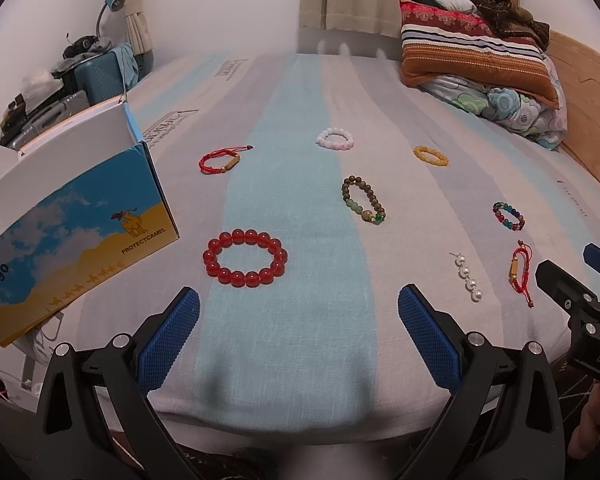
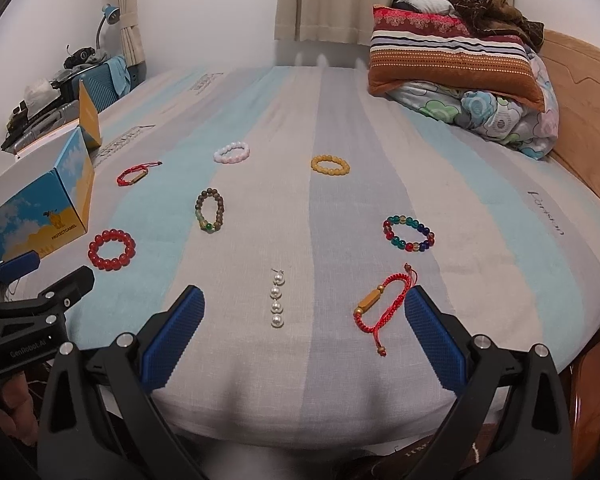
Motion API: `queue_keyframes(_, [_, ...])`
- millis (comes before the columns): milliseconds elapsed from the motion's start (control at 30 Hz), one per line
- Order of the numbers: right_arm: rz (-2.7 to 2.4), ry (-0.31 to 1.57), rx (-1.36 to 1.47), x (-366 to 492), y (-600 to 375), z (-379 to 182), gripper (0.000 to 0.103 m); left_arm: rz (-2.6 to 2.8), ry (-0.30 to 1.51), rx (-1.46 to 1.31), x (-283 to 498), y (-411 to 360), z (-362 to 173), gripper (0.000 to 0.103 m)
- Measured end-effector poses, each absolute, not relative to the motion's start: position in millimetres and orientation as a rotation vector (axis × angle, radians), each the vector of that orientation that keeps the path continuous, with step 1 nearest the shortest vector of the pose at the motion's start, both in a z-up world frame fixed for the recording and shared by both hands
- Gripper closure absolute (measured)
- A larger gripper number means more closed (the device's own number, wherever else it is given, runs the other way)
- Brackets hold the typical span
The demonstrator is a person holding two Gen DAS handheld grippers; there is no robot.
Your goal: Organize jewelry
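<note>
I judge the sorting has not started: every piece lies loose on the bed [image 2: 260, 380], none in the box [image 1: 80, 240], which stands open at the far left edge of the bed. Both my claws hover at the near edge, holding nothing. My left claw [image 1: 299, 332] is spread wide, aimed at bare sheet just right of the big red bead bracelet [image 1: 245, 258], which lies flat beside the box. Further back lie a red cord bracelet [image 1: 219, 161], a pink-white one [image 1: 335, 139], a brown-and-green one [image 1: 364, 199] and a yellow one [image 1: 431, 155].

My right claw [image 2: 304, 332] is also spread wide. Between its fingers lies the pearl strand [image 2: 277, 300], straight, its long axis running away from me, the small metal end pointing at the far side. Just inside my right finger lies a second red cord bracelet [image 2: 380, 308], its tail trailing toward me. The multicolour bracelet [image 2: 409, 234] sits beyond.

The next move, I think, calls for dropping over one piece, pinching across its narrow width, then carrying it left to the box.
</note>
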State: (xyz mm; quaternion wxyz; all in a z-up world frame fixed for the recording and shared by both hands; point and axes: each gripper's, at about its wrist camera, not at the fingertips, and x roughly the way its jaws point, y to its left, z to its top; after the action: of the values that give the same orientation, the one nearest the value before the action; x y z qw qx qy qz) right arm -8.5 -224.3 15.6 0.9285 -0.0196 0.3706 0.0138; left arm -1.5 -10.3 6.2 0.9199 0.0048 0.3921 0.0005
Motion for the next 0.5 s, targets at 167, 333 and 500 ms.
queue_keyframes(167, [0.029,0.759,-0.039,-8.4,-224.5,15.7,0.007,0.003,0.804,0.013,-1.5,-10.6,5.4,0.006])
queue_keyframes(333, [0.029,0.759,-0.04,-8.4,-224.7,15.7,0.007,0.0,0.801,0.021,-1.3,-11.7,4.8,0.006])
queue_keyframes(500, [0.03,0.759,-0.039,-8.0,-224.9,15.9,0.007,-0.003,0.796,0.02,-1.3,-10.6,4.4,0.006])
